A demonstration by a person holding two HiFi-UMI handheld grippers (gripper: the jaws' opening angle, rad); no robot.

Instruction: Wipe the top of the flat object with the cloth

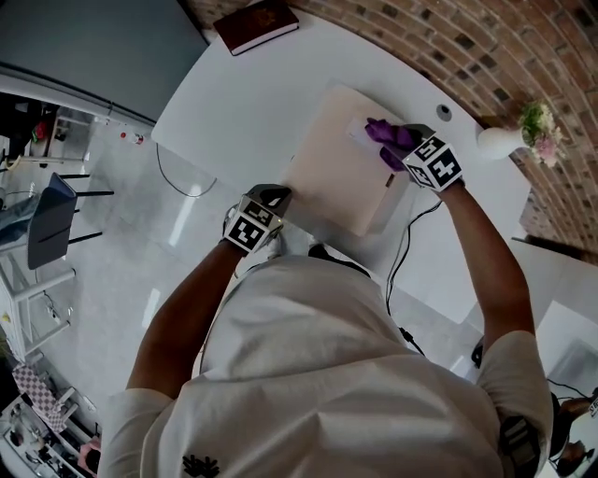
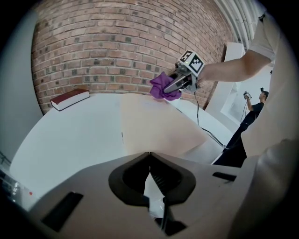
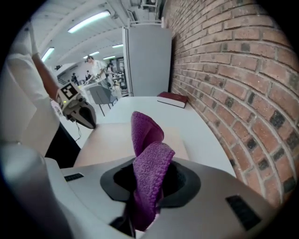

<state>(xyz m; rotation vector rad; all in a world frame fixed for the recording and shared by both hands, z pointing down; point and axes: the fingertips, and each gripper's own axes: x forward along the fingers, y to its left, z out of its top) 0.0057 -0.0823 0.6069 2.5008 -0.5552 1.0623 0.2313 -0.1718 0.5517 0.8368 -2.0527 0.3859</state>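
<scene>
Cloth (image 3: pixel 145 130) clamped in right gripper (image 3: pixel 150 161) | left gripper (image 2: pixel 149 154) jaws together | flowers (image 1: pixel 537 124): head view only

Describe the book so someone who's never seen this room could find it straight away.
Start at the brick wall and the white table beside it. On the table's end away from the flowers lies a closed book. It alone is dark red, unlike the pale flat board and purple cloth.

White table (image 1: pixel 234 103) set against a brick wall (image 1: pixel 486 47).
A dark red book (image 1: pixel 256 24) lies closed by the wall; a white vase of flowers (image 1: pixel 523 131) stands farther along it; a black cable (image 1: pixel 402 252) trails off the table's edge.
</scene>
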